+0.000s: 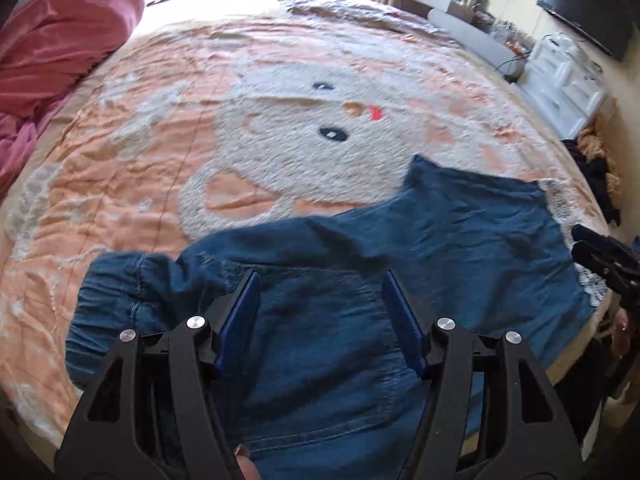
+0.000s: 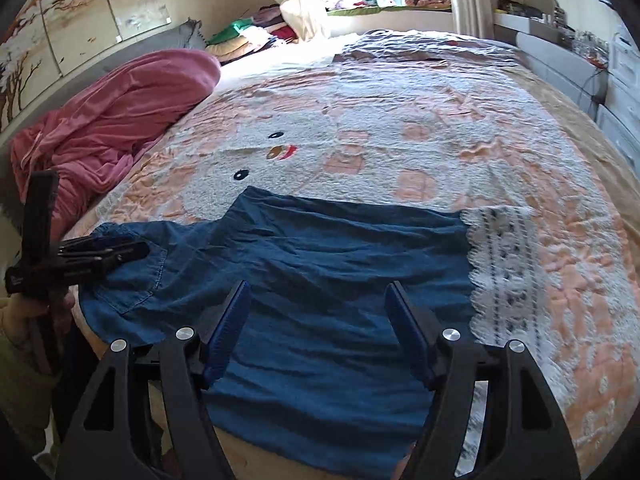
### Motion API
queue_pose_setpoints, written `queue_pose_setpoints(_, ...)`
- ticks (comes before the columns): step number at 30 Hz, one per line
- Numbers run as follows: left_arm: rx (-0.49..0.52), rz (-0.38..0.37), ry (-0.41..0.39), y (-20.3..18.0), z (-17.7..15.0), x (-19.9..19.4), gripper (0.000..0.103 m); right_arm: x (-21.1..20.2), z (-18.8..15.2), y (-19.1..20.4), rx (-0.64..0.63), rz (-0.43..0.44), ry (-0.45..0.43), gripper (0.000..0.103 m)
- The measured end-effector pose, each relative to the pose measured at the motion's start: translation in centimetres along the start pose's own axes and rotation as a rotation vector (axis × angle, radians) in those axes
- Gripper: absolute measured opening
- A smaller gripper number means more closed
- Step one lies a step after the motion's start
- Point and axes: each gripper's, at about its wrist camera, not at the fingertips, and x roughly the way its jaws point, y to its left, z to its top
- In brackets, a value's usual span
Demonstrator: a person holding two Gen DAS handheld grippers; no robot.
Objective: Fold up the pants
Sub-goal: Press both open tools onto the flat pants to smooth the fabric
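Observation:
Blue denim pants [image 1: 460, 232] [image 2: 340, 240] lie spread flat along the near edge of the bed. Their gathered elastic waistband [image 1: 116, 300] is at the left, and a white lace hem [image 2: 504, 264] is at the right end. My left gripper [image 1: 320, 280] hovers open over the seat and back-pocket area, its blue pads apart and clear of the cloth. My right gripper [image 2: 318, 288] stands open over the leg part, with nothing pinched. In the right wrist view the left gripper [image 2: 132, 250] reaches over the pocket. In the left wrist view the right gripper [image 1: 580, 240] shows at the right edge.
A peach and white bedspread [image 1: 280, 140] with a cartoon animal covers the bed. A pink duvet [image 2: 120, 112] is heaped at the left. White drawers [image 1: 568, 80] and a dark screen [image 1: 588, 4] stand to the right. A person's hand [image 2: 24, 320] holds the left gripper's handle.

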Motion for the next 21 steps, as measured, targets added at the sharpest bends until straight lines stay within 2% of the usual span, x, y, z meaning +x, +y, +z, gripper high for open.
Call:
queue_pose_setpoints(3, -0.029, 0.006, 0.021, 2.0, -1.0, 1.0, 0.054, 4.0, 1.1, 0.3, -0.027, -0.012, 0.088, 0.069)
queue_pose_setpoints(7, -0.073, -0.025, -0.006, 3.4, -1.4, 0.6, 0.049, 7.3, 1.6, -2.3, -0.033, -0.228, 0.16, 0.069)
queue_pose_setpoints(11, -0.065, -0.029, -0.021, 3.4, -1.9, 0.5, 0.049, 6.6, 1.6, -7.0, 0.104, -0.223, 0.114, 0.069)
queue_pose_setpoints(13, -0.052, -0.017, -0.028, 3.1, -2.0, 0.5, 0.049, 6.5, 1.4, -7.6, 0.119, -0.192, 0.11, 0.068)
queue_pose_setpoints(15, -0.052, -0.012, -0.026, 2.8, -1.7, 0.7, 0.049, 6.1, 1.4, -7.1, 0.088, -0.213, 0.095, 0.069)
queue_pose_setpoints(18, -0.042, -0.022, -0.027, 2.4, -1.6, 0.3, 0.058, 3.8, 1.3, -7.5, 0.124, -0.215, 0.032, 0.071)
queue_pose_setpoints(20, -0.038, -0.041, -0.036, 2.0, -1.7, -0.4, 0.067, 1.2, 0.9, -8.4, 0.187, -0.189, -0.025, 0.08)
queue_pose_setpoints(21, -0.039, -0.049, -0.039, 1.7, -1.7, -0.9, 0.075, 0.0, 0.6, -8.7, 0.21, -0.178, -0.043, 0.083)
